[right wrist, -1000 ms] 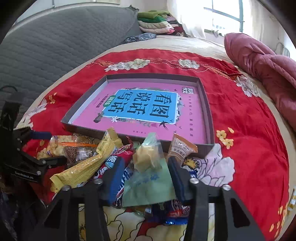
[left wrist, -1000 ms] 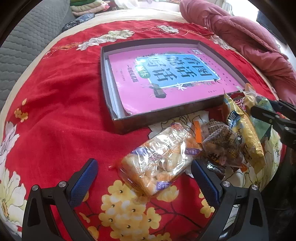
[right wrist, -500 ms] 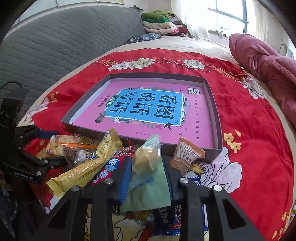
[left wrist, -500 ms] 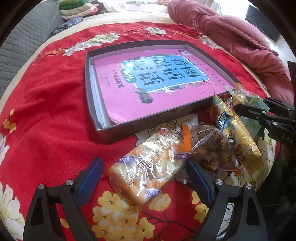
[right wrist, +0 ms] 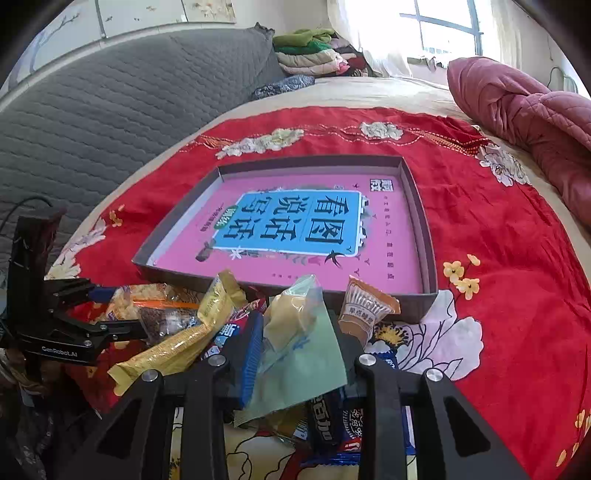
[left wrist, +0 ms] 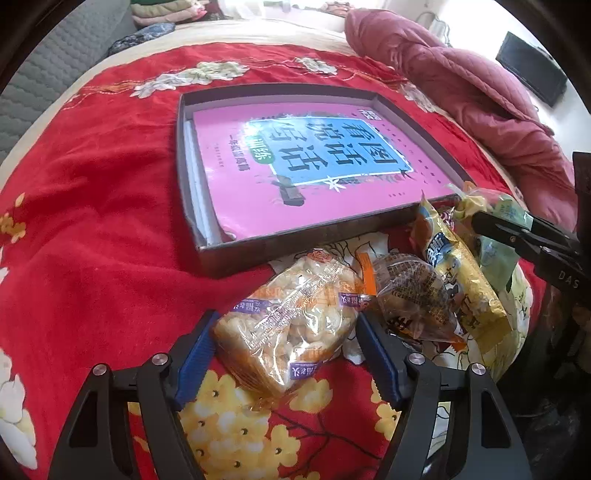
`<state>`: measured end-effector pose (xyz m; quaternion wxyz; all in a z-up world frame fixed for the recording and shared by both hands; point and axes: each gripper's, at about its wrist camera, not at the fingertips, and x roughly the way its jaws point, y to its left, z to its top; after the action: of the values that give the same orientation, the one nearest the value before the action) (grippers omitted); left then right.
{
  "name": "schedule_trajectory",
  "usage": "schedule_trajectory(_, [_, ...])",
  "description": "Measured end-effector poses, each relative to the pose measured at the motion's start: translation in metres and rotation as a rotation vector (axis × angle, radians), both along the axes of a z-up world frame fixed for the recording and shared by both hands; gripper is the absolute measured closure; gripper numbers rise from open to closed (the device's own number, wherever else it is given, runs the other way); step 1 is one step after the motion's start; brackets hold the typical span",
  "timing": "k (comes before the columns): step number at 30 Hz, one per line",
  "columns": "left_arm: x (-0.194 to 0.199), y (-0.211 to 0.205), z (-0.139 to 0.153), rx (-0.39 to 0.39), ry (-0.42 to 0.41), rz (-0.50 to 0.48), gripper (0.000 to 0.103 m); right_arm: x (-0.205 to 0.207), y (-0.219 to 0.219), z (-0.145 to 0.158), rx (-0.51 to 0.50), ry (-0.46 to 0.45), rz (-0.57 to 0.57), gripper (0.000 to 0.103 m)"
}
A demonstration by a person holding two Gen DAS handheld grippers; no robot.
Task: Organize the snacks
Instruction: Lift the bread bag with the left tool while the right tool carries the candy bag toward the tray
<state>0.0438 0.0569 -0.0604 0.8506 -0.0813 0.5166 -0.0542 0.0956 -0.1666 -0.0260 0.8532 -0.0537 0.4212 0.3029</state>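
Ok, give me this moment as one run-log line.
left hand-held gripper: just closing around puffed-snack bag | right hand-held gripper: shut on green packet | tray: no snacks inside

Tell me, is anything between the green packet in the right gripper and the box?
Only the near wall of the box lies ahead of the green packet held in the right gripper; the orange packet leans there, slightly aside.

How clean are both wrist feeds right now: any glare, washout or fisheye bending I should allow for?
Left wrist view: sharp; glare streaks the clear-wrapped puffed snack pack; dark cardboard tray edges bow from the fisheye; top right blown white.
Right wrist view: window overexposed, red floral bedspread evenly lit, pale green snack packet crisp, corners vignetted black.
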Motion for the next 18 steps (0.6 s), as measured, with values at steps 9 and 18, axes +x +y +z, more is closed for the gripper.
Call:
schedule_trajectory(9, [-0.011,0.007,0.016,-0.014,-0.019,0.073,0.027,-0.003,-0.006,0.008,0.042,-0.007,0.002,0.071])
schedule_trajectory(18, [-0.014,0.007,0.035,-0.015,-0.060,0.112,0.027,-0.008,-0.012,0.021,0.090,-0.040,0.006,0.071])
